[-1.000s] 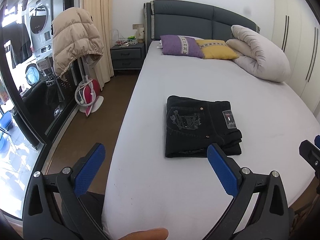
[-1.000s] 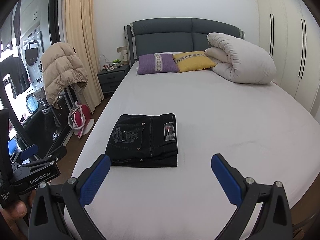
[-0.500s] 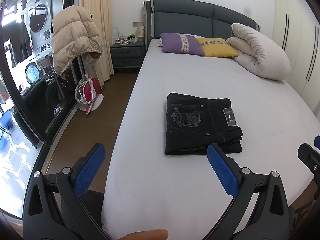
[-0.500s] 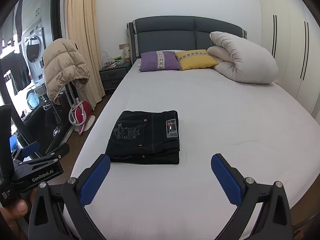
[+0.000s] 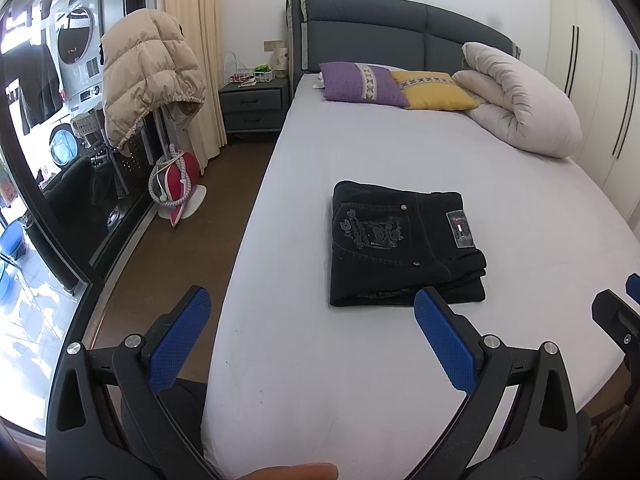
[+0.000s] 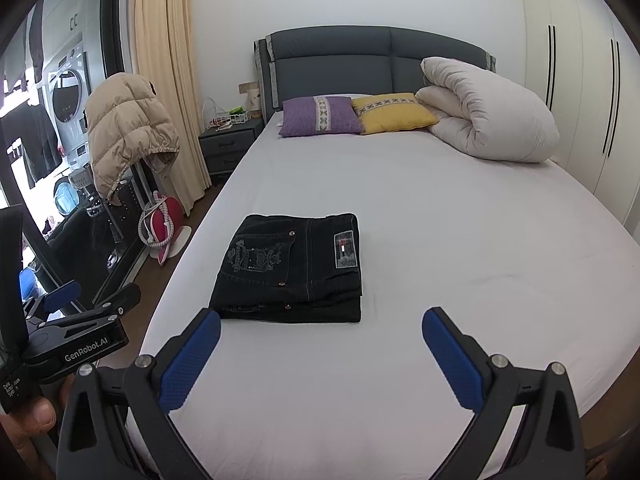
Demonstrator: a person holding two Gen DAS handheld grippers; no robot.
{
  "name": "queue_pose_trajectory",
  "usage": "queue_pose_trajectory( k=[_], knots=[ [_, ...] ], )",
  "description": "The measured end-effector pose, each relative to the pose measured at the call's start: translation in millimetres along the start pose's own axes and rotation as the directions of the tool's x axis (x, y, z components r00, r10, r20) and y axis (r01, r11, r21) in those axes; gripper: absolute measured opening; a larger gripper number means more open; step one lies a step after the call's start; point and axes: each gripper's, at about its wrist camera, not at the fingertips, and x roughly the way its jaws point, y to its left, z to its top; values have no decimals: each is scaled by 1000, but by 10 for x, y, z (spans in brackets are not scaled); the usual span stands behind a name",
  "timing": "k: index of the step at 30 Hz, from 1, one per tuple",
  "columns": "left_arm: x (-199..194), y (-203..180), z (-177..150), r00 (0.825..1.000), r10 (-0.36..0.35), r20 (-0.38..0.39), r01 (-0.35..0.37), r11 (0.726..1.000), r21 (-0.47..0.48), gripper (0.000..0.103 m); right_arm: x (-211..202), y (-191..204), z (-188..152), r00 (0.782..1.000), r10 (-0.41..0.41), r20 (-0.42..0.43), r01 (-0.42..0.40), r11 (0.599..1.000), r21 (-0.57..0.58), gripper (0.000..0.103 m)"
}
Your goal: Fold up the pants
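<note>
Black pants [image 5: 400,244] lie folded into a compact rectangle on the white bed [image 5: 400,360], back pocket and label facing up. They also show in the right wrist view [image 6: 294,268]. My left gripper [image 5: 312,332] is open and empty, held back from the pants near the bed's front left edge. My right gripper [image 6: 320,348] is open and empty, just short of the pants' near edge. The left gripper's body [image 6: 72,332] shows at the left of the right wrist view.
A purple pillow [image 5: 360,86], a yellow pillow [image 5: 434,90] and a rolled white duvet [image 5: 520,100] lie at the headboard. A grey nightstand [image 5: 254,108], a beige puffer jacket [image 5: 148,76] on a rack and a red item [image 5: 176,180] stand left of the bed.
Both grippers have drawn slightly back and up from the bed. The folded pants have not moved, and both grippers stay open.
</note>
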Motion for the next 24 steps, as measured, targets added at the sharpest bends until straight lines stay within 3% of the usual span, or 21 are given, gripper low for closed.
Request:
queue_pose_trajectory(
  k=[24],
  knots=[
    [59,6,-28,1000,-7,-10,7,1000,7,103,49,1,-82,1000,4,-16,-4,1000,-3,103]
  ],
)
